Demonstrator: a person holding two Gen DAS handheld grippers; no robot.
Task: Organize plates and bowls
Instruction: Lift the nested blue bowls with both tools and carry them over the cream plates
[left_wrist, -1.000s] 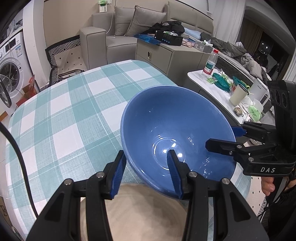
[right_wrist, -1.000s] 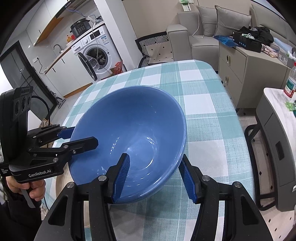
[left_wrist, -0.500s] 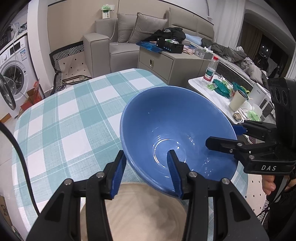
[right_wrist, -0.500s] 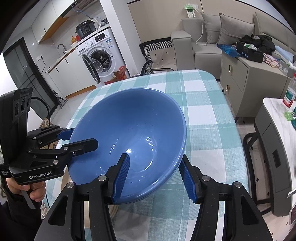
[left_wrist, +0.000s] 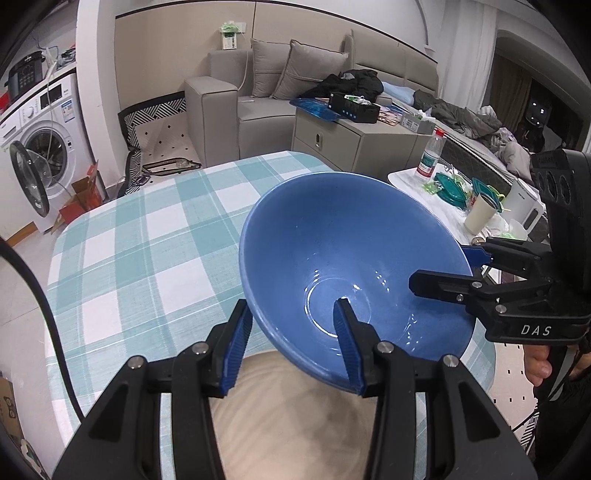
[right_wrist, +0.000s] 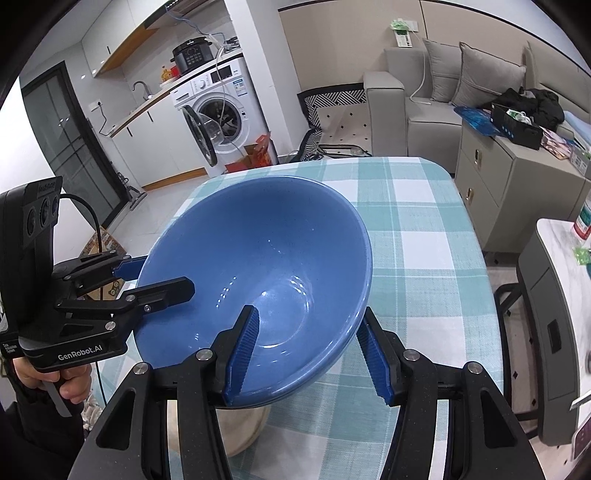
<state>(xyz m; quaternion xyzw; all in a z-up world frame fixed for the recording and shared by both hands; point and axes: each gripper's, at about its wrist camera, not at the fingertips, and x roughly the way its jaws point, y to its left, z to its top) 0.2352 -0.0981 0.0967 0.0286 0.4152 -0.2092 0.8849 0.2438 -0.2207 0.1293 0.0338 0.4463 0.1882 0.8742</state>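
**Blue bowl held from two sides above a checked table**

Blue and glossy, the bowl (left_wrist: 354, 266) hangs tilted in the air over a table (left_wrist: 147, 251) covered in a teal-and-white checked cloth. Both grippers grasp its rim. The left gripper (left_wrist: 293, 345) has one finger inside the bowl and the other outside under the wall, clamped on the near edge. The right gripper (right_wrist: 308, 350) grips the opposite edge the same way, one blue pad (right_wrist: 242, 354) inside and the other pressed against the outer wall. In each wrist view the other gripper shows at the side, pinching the rim, with a hand (right_wrist: 72, 384) around its handle. Below the bowl a beige plate (left_wrist: 291, 417) lies on the cloth, blurred and partly hidden. A grey sofa (left_wrist: 258, 99) and a washing machine (right_wrist: 221, 107) stand beyond the table.
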